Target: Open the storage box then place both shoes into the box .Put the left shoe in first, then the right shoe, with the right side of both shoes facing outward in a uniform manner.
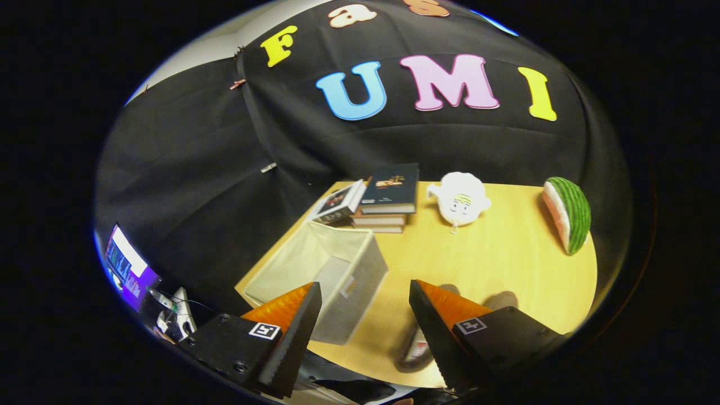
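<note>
A light yellow wooden surface (495, 264) carries everything here. Toward its near left side stands an open, pale beige fabric storage box (337, 264), its mouth facing upward and its inside bare. Beyond the box lies a stack of dark-covered books (388, 199), with a further thin book (337, 203) leaning tilted against the stack's left side. Just right of the books sits a white plush toy with a small cartoon face (460, 199). Well apart, at the far right edge, rests a watermelon-slice plush with a striped green rind (568, 214). Nearest, partly hidden behind the right finger, lie two dark shoes (419, 349) side by side.
</note>
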Demonstrator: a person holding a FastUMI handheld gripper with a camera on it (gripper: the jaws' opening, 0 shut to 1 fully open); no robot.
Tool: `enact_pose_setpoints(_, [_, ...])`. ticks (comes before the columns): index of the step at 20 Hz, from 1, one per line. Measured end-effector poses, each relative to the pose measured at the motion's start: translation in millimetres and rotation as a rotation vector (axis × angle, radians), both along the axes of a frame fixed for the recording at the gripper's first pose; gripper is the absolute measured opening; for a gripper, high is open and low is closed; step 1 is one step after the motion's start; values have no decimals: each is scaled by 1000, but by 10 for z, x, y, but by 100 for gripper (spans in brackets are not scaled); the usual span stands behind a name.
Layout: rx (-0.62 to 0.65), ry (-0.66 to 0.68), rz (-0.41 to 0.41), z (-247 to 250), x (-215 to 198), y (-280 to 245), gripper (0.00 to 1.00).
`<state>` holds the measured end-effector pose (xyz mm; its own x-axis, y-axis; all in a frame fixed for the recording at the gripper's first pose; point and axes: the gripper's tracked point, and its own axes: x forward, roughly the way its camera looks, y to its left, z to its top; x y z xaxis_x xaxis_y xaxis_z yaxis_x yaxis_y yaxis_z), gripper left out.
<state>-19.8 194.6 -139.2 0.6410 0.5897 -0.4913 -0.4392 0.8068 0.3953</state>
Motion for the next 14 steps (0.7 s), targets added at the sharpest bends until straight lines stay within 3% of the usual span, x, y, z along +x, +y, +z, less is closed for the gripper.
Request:
enact_pose_setpoints(5, [-130, 133, -80, -778, -210, -475, 94])
enact_pose_setpoints(9, [-207, 207, -68, -1322, -322, -552, 79])
enact_pose_setpoints(14, [-303, 270, -78, -1903, -229, -527, 70])
